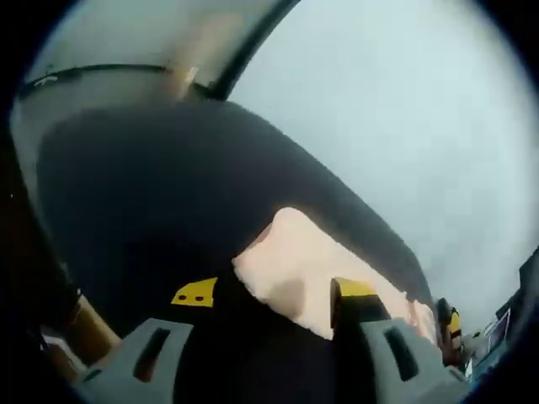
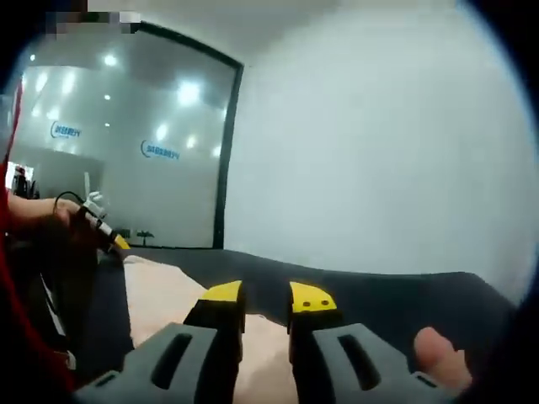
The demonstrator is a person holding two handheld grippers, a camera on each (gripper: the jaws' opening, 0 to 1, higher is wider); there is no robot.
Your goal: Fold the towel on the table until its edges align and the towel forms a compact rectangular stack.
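Towel [image 1: 316,273] comes first: in the left gripper view we see it as a pale peach cloth lying on the dark table [image 1: 168,202], its near corner rising to a rounded point at about twelve o'clock from our jaws and its length running off toward four o'clock. Our left gripper [image 1: 274,293] has its yellow-tipped jaws standing apart, and the cloth's edge sits in the gap between them; we cannot tell whether either jaw touches it. At four o'clock in that view, near the towel's far end, we can make out another yellow-and-black gripper tip, too small and blurred to read further.

In the right gripper view the towel [image 2: 168,295] spreads from nine o'clock down to six, passing under our right gripper [image 2: 265,301]. Its jaws are drawn near each other with a narrow gap left between the yellow tips, and the cloth lies beneath them; whether they pinch any fabric we cannot tell. At nine o'clock the left gripper [image 2: 109,240] shows beside the towel's edge, with a hand [image 2: 50,215] behind it. At four o'clock a fingertip [image 2: 442,353] shows beside our right jaw.

Beyond the table [image 2: 379,295] we see a plain white wall [image 2: 379,151] and, toward ten o'clock, a dark-framed glass partition [image 2: 126,143] with ceiling lights reflected in it.
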